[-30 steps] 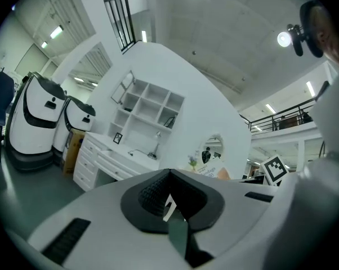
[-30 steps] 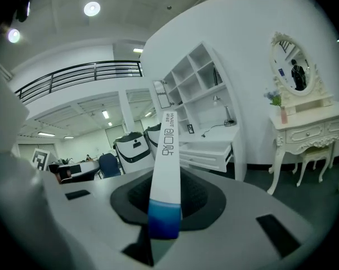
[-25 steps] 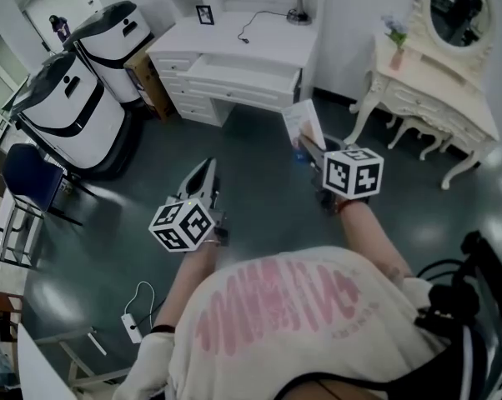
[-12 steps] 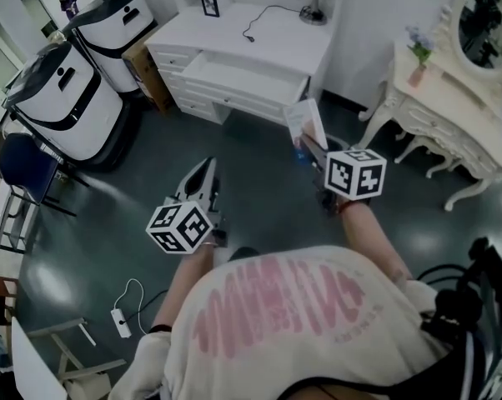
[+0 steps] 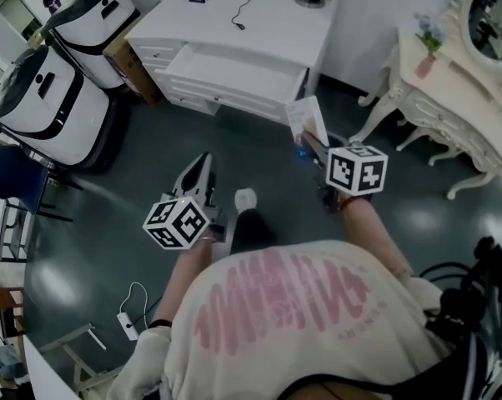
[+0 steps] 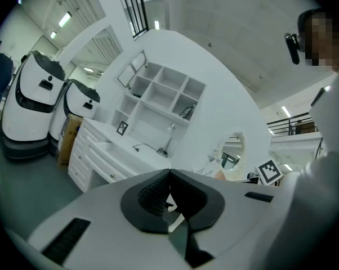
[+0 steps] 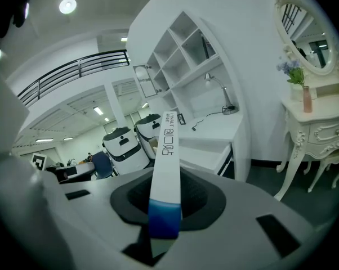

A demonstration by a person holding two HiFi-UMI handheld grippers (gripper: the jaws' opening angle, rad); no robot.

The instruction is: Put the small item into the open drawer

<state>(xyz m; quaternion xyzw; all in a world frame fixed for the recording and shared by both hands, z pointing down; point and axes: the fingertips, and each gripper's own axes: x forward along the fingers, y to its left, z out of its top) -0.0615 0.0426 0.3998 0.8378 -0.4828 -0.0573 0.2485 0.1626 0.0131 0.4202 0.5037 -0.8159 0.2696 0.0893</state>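
Nearer the open drawer (image 5: 234,63) now, our right gripper (image 5: 309,144) clamps the slim box (image 5: 305,119) upright for dropping in; our left gripper (image 5: 203,163) rides closed, empty.

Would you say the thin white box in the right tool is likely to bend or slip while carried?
Probably stiff: the box juts straight from the right tool without sagging. Likely light, being so thin. Its smooth face might slip.

Glossy dark grey-green floor (image 5: 151,165) throughout, with pale patches of reflected light. Far centre, against plain white wall (image 5: 359,23), white wooden desk (image 5: 259,27). Far right, cream ornate dressing table (image 5: 459,90) with oval mirror (image 5: 494,7). Far left, two rounded white-and-black machines (image 5: 47,111), blue chair (image 5: 17,177) nearer.
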